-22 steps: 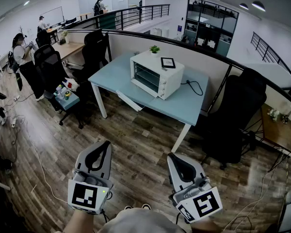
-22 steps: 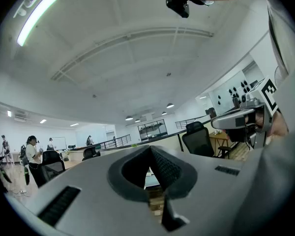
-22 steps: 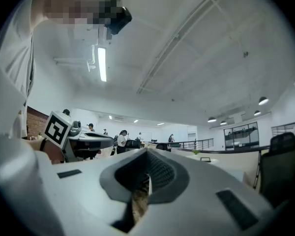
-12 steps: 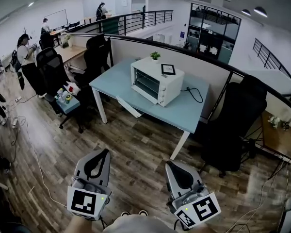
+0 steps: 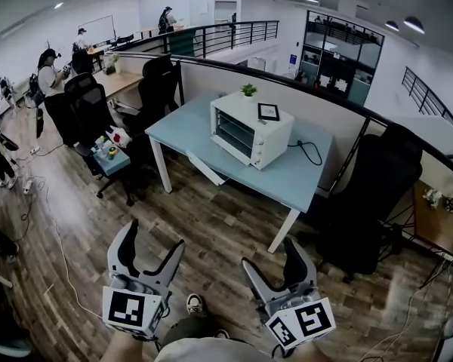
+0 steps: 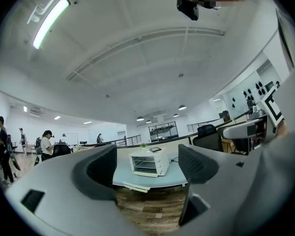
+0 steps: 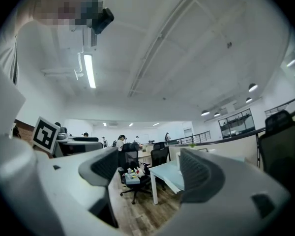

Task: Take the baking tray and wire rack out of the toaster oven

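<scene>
A white toaster oven (image 5: 251, 129) stands on a light blue table (image 5: 287, 173) several steps ahead, its glass door closed. Shelf lines show faintly behind the glass; I cannot tell the tray from the rack. A small black frame lies on its top. My left gripper (image 5: 152, 240) and right gripper (image 5: 272, 258) are held low over the wooden floor, far short of the table, both open and empty. The oven (image 6: 146, 162) appears far off between the jaws of my left gripper (image 6: 148, 168). My right gripper (image 7: 152, 171) looks at the table's left end (image 7: 167, 173).
A white panel (image 5: 204, 168) hangs slanted at the table's front edge. A grey partition (image 5: 309, 104) runs behind the table. Black chairs (image 5: 374, 194) stand to its right, others and a small cluttered side table (image 5: 112, 154) to its left. People stand at the back left.
Both grippers' jaws, closed together before, now stand spread apart. The table and oven have drawn slightly nearer in the head view.
</scene>
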### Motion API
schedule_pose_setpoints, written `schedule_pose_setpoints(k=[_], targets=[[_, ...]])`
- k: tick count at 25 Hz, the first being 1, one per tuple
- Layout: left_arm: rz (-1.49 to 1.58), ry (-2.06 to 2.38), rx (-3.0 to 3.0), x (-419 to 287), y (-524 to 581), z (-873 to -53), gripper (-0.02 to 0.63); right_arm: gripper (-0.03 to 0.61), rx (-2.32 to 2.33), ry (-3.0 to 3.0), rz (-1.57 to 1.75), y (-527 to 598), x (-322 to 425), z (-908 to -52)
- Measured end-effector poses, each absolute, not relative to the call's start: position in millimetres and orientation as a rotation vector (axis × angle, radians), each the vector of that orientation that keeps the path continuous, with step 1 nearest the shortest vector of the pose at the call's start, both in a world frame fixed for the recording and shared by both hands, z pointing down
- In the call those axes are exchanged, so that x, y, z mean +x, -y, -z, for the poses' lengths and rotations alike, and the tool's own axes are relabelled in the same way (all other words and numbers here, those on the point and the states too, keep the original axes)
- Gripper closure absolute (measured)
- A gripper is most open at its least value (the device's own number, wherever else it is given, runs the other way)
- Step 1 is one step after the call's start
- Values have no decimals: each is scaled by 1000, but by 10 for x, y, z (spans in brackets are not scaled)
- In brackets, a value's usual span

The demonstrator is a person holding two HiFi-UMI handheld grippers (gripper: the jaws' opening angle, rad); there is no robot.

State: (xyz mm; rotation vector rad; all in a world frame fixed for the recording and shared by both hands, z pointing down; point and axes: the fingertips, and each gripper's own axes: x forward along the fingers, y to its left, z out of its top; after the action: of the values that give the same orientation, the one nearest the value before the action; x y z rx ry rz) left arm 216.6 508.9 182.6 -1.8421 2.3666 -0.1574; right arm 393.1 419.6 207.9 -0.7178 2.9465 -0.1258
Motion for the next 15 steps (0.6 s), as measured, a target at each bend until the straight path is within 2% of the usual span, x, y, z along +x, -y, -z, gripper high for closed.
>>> schedule_pose_setpoints(k=[15], targets=[[157, -2404, -1866, 1518, -4407, -2124, 239, 198, -760, -2993, 222, -3482, 3287, -2459]])
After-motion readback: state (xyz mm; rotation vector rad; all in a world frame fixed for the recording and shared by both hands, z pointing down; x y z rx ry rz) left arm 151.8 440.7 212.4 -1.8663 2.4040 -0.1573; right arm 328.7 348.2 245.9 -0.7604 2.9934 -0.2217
